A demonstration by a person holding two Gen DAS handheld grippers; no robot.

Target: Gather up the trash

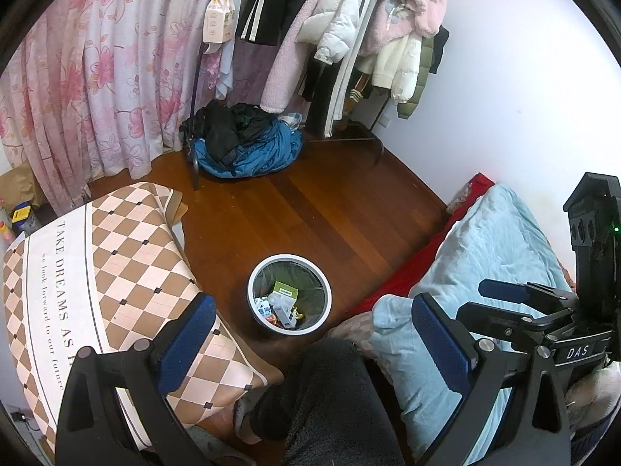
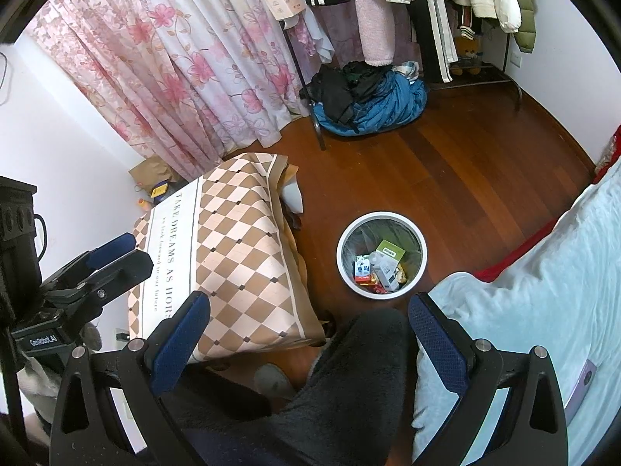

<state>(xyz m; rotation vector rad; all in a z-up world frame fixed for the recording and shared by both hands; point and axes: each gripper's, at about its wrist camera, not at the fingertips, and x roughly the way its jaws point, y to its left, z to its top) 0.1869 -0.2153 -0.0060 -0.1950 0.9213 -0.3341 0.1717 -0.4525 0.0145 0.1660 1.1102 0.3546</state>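
A round white trash bin with a clear liner stands on the wooden floor; it also shows in the right wrist view. Inside lie several pieces of trash: a green and white box, small cartons and wrappers. My left gripper is open and empty, held above my knee, near the bin. My right gripper is open and empty, also above my knee. The right gripper shows at the right of the left wrist view, and the left gripper at the left of the right wrist view.
A small table under a brown and cream checked cloth stands left of the bin. A bed with a light blue cover lies to the right. A clothes rack and a pile of blue and black clothes stand behind.
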